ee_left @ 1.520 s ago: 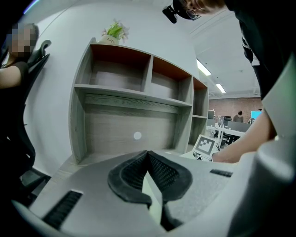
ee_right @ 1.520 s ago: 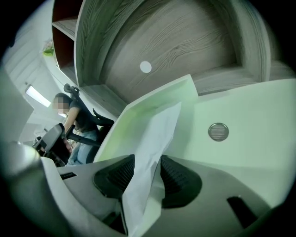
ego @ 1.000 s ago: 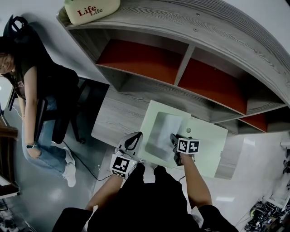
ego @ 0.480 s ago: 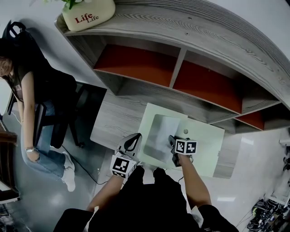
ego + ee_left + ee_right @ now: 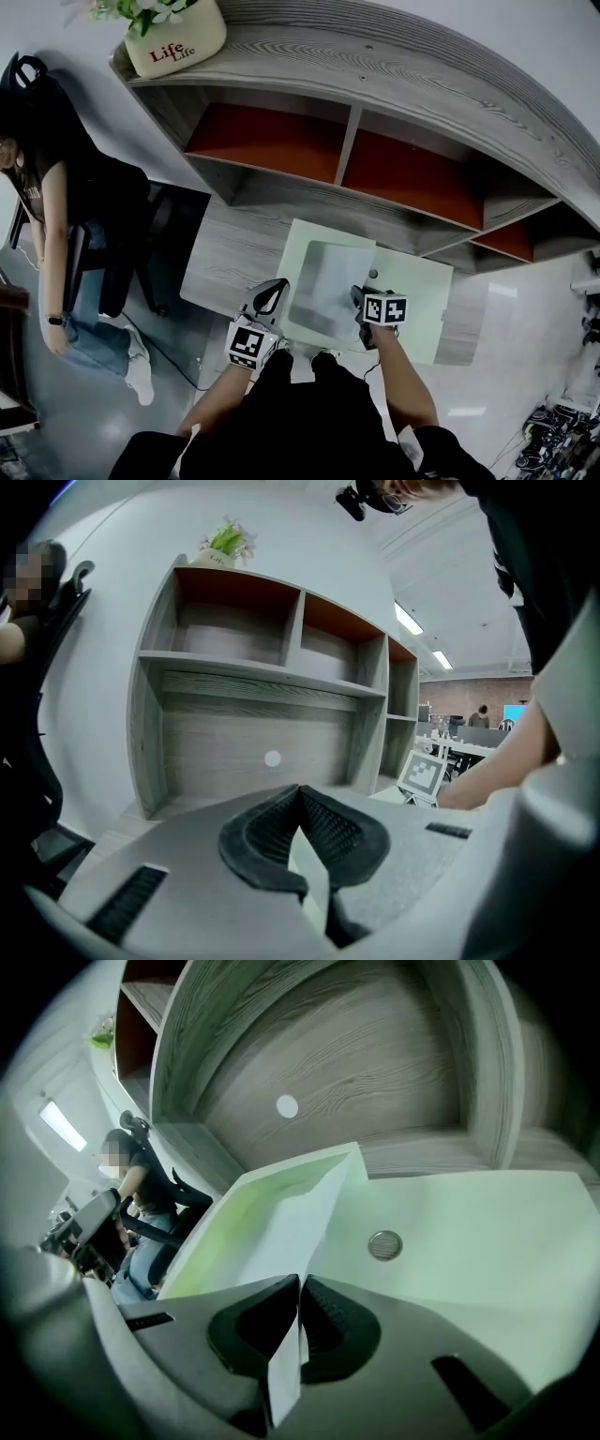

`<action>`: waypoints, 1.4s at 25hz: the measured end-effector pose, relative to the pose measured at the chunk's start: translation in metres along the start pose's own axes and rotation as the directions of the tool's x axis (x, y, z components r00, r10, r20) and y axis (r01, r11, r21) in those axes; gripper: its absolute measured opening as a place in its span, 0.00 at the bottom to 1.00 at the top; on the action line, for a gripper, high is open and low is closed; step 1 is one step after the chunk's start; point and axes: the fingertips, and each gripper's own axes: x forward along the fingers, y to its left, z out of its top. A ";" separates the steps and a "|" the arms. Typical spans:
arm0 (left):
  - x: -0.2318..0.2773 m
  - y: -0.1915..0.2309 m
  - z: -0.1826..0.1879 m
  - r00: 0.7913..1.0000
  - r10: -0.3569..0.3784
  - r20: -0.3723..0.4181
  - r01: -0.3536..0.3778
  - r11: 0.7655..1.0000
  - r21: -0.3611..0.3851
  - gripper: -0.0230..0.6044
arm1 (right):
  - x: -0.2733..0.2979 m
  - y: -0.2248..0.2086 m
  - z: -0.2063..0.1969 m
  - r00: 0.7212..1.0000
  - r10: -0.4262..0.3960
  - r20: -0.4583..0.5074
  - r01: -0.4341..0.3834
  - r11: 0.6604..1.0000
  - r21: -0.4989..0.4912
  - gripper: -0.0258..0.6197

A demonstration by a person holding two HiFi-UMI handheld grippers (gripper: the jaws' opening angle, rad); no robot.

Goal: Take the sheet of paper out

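A pale green folder (image 5: 417, 295) lies open on the grey desk (image 5: 230, 253), its snap button (image 5: 383, 1244) facing up. A white sheet of paper (image 5: 328, 281) sits in its pocket. My right gripper (image 5: 357, 295) is at the sheet's near right corner, shut on the sheet of paper (image 5: 314, 1213), which runs up from between the pads (image 5: 319, 1312). My left gripper (image 5: 274, 289) is at the folder's left edge. In the left gripper view its jaws (image 5: 302, 803) are shut on a thin pale green edge of the folder (image 5: 309, 869).
A curved grey shelf unit (image 5: 403, 103) with red-backed compartments stands behind the desk, and a "Life" plant pot (image 5: 173, 42) is on top. A person (image 5: 52, 216) sits in a chair to the left. The desk ends just past the folder on the near and right sides.
My right gripper has drawn slightly toward me and to the right with the sheet in it. The left gripper has stayed put. The head view has shifted a little.
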 end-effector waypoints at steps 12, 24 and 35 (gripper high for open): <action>0.006 -0.018 0.005 0.999 -0.052 -0.001 0.052 0.998 0.019 0.05 | -0.049 -0.020 0.003 0.983 -0.161 0.084 0.172 0.975 -0.140 0.08; 0.012 -0.038 0.009 0.995 -0.103 0.014 0.103 0.993 -0.057 0.05 | -0.103 -0.020 0.007 0.953 -0.239 0.187 0.277 0.937 -0.214 0.08; 0.023 -0.053 0.024 0.992 -0.121 0.032 0.122 0.992 -0.030 0.05 | -0.151 -0.009 0.037 0.896 -0.270 0.352 0.383 0.872 -0.305 0.08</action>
